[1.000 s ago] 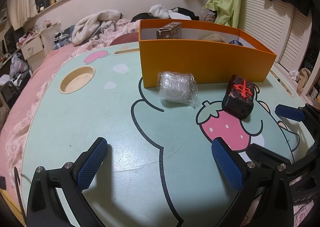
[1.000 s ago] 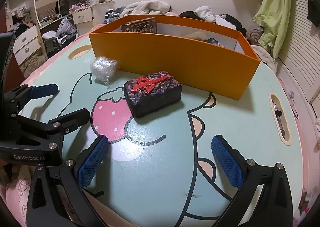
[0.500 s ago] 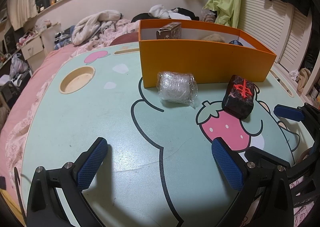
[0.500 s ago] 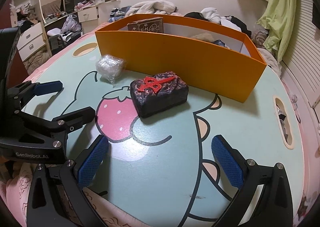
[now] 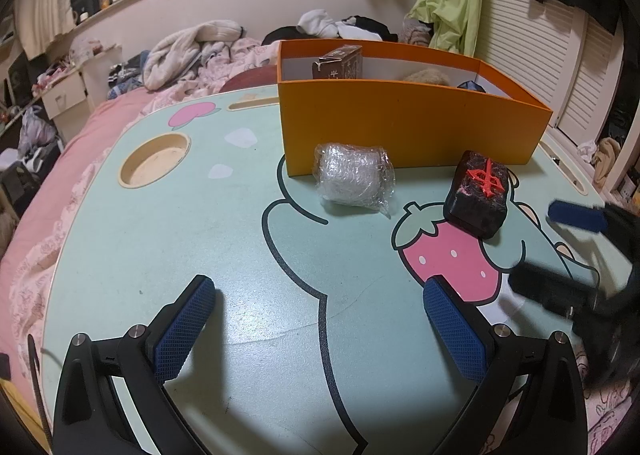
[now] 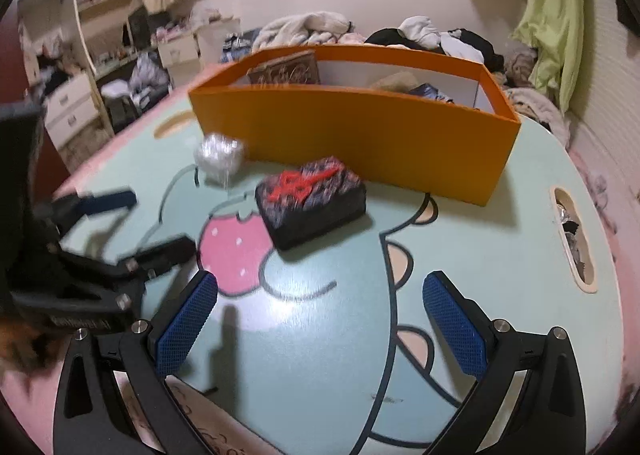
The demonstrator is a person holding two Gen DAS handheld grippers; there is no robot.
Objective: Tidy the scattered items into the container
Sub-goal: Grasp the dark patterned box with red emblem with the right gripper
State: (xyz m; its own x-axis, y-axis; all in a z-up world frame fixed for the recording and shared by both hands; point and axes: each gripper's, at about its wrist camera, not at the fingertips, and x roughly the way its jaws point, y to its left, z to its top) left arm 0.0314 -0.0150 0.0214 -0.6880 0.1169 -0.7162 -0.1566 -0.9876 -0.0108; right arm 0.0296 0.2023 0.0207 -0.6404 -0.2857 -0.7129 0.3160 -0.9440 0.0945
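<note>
Left claw (image 5: 320, 331) hangs wide apart, nothing between its blue pads, low over the mint table (image 5: 200, 235). Just ahead sits the plastic-wrapped roll (image 5: 354, 182), touching the orange box (image 5: 408, 127) behind it. Right claw (image 6: 320, 329) is spread too, empty, with the black block (image 6: 310, 201) ahead of it and slightly left, the box just beyond.

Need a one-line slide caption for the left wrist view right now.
Open left claw faces a plastic-wrapped bundle and black block lying before the orange box.
</note>
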